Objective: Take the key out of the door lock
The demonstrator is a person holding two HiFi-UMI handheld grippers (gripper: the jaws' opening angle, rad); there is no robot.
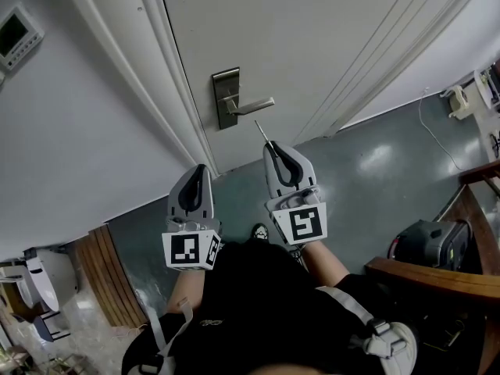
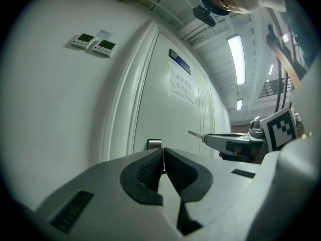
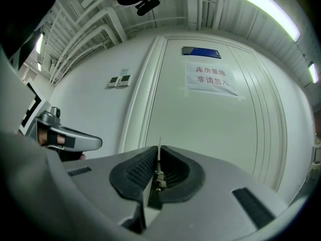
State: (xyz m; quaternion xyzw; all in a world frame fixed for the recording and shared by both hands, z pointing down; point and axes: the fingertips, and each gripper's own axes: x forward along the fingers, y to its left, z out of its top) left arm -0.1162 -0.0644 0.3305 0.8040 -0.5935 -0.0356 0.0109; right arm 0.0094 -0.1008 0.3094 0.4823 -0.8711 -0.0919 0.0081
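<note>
The right tongs (image 3: 159,153) pinch a thin silver metal key (image 1: 262,131). Its blade sticks out past their tips toward the white panelled door (image 1: 328,37), out of the steel lock plate with lever handle (image 1: 226,98) and just short of it. The left tongs (image 2: 163,153) are pressed together on nothing, beside the right tongs.

A white paper notice (image 3: 211,79), upper centre of the right gripper view, is stuck on the pale door (image 3: 210,129). Its two lines of Chinese characters seem to read 库房重地, 非请勿入. The blue plate (image 3: 201,51) just above it is illegible.
</note>
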